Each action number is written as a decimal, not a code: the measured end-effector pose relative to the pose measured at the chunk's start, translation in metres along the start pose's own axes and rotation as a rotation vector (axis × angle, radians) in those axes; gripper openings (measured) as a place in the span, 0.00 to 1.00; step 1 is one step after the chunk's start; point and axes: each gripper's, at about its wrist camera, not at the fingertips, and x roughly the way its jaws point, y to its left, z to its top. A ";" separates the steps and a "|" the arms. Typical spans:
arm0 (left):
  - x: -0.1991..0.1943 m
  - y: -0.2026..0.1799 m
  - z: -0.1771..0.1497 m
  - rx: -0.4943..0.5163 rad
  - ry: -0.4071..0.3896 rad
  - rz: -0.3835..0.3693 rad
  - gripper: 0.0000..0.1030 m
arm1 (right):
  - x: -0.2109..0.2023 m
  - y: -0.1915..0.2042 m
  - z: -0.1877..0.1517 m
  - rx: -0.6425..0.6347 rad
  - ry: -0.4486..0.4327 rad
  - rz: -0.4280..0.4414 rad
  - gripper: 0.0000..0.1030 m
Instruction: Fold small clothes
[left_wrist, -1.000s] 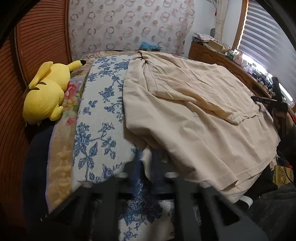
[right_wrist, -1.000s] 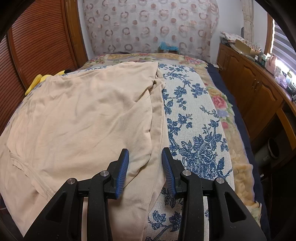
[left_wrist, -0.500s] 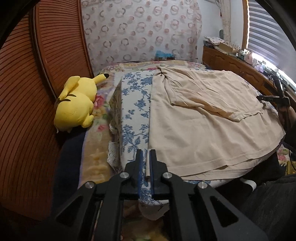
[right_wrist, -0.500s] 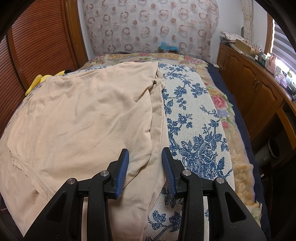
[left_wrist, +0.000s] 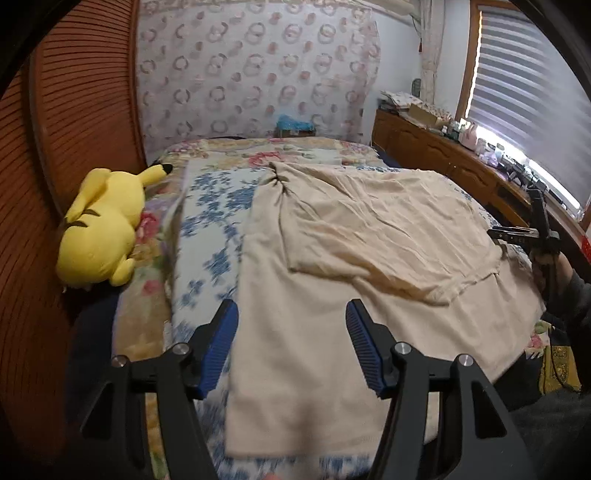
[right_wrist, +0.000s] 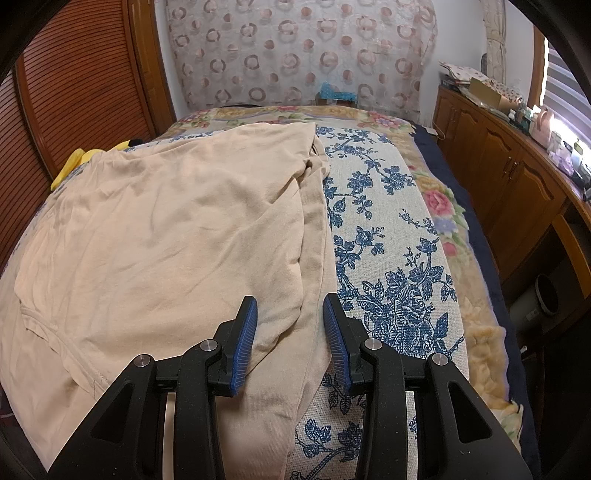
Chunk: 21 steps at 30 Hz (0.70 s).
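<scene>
Across the bed (right_wrist: 391, 236), on its blue-flowered cover, lies the beige shirt (left_wrist: 332, 258) — spread broad, with one side already turned in over the body so that a sleeve edge crosses the middle. Both tools hang above it with nothing held. The left gripper (left_wrist: 291, 347) has its jaws spread wide over the near hem at the shirt's left side, and the right gripper (right_wrist: 290, 343) has its jaws spread, less widely, over the folded right edge where cloth meets cover. A yellow plush toy (left_wrist: 101, 229) sits well apart by the wooden wall. The risk, as I judge it, lies in the pinch: the fabric is thin and layered (two or more plies at the right edge), so jaws closing too shallow could lift only the top ply and drag the fold askew — or bite the bed cover along with the shirt. Uneven lifting between the two hands would likely wrinkle the turned-in side.
</scene>
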 end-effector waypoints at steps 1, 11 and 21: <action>0.007 -0.001 0.004 0.001 0.007 0.001 0.58 | 0.000 0.001 0.000 0.000 0.000 0.000 0.35; 0.090 -0.008 0.032 -0.027 0.128 0.001 0.58 | 0.000 0.000 0.000 0.000 0.000 0.000 0.35; 0.113 -0.011 0.037 -0.120 0.128 -0.069 0.58 | 0.000 0.000 0.000 0.000 -0.001 0.000 0.35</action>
